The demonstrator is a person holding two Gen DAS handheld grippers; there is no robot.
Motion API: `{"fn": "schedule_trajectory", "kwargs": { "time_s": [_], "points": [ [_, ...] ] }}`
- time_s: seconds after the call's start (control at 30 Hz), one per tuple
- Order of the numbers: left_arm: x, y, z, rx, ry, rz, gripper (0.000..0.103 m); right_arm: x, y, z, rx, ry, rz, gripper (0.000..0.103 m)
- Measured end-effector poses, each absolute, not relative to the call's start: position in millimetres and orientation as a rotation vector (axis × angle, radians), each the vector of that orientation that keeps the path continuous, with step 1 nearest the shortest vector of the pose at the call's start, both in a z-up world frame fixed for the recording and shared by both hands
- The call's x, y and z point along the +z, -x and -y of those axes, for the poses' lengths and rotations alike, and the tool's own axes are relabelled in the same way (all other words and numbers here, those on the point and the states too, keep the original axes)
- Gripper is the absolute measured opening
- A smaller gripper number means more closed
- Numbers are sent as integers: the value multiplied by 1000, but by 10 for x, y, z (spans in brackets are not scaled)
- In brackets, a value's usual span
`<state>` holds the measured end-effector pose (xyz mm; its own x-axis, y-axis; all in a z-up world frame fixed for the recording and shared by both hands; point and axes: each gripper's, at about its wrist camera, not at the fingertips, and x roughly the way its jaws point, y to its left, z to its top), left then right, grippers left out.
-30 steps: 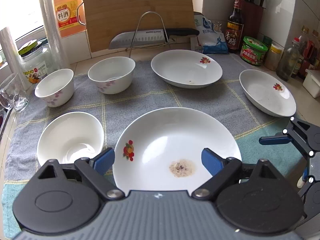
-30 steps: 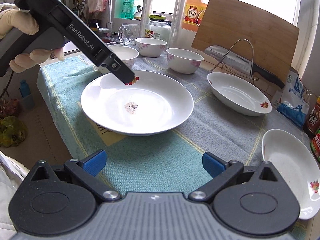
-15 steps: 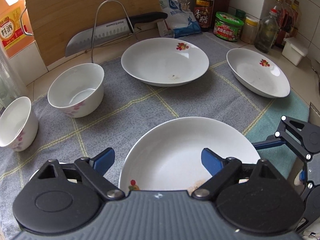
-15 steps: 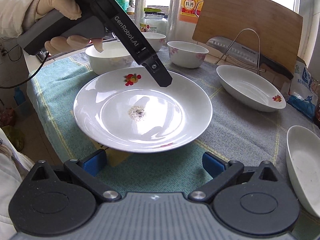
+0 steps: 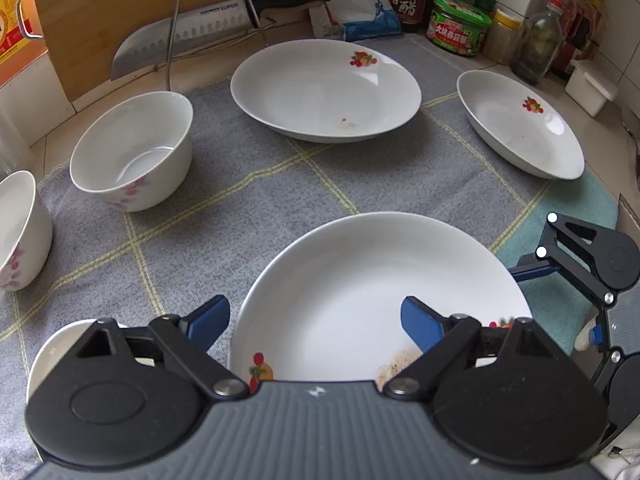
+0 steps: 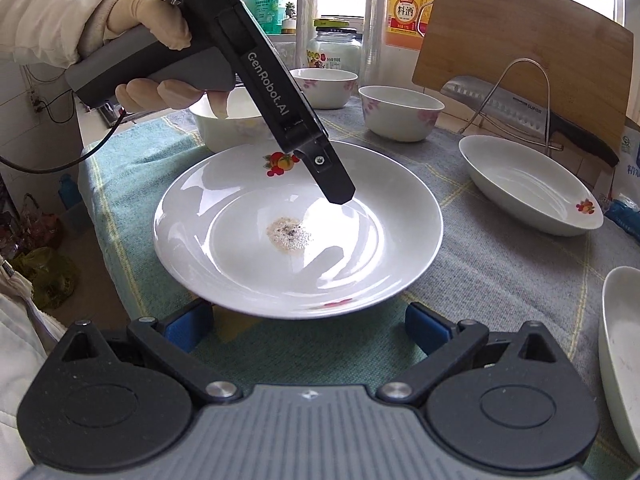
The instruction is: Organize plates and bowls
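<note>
A large white plate (image 5: 372,292) with a fruit print and a brown stain lies nearest on the grey cloth; it also shows in the right wrist view (image 6: 298,228). My left gripper (image 5: 316,320) is open, hovering over this plate's near rim, its left finger outside the rim. My right gripper (image 6: 306,326) is open and empty at the plate's opposite rim. Two more plates (image 5: 326,88) (image 5: 520,122) lie farther back. White floral bowls (image 5: 132,152) (image 5: 20,228) stand at the left; a third bowl (image 5: 52,356) sits under my left finger.
A knife on a wire rack (image 5: 208,28) leans by a wooden cutting board (image 5: 120,4) at the back. Jars and bottles (image 5: 458,24) stand at the back right. A sink, jar and oil bottle (image 6: 408,4) are beyond the bowls. The counter edge (image 6: 104,216) drops off.
My left gripper moved forward and lower over the near plate, swinging right. My right gripper moved closer to the plate's rim. Both stayed open.
</note>
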<state>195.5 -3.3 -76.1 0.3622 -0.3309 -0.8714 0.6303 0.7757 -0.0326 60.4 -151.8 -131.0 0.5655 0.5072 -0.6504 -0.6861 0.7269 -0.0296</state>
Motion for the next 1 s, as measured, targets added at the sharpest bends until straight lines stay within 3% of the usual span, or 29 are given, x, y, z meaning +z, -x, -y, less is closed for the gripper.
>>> {"fn": "schedule_trajectory", "kwargs": {
  "time_s": [1.0],
  "points": [
    [-828, -2079, -17, -797, -364, -1119, 87, -1200, -661, 1318, 689, 302, -709, 103]
  ]
}}
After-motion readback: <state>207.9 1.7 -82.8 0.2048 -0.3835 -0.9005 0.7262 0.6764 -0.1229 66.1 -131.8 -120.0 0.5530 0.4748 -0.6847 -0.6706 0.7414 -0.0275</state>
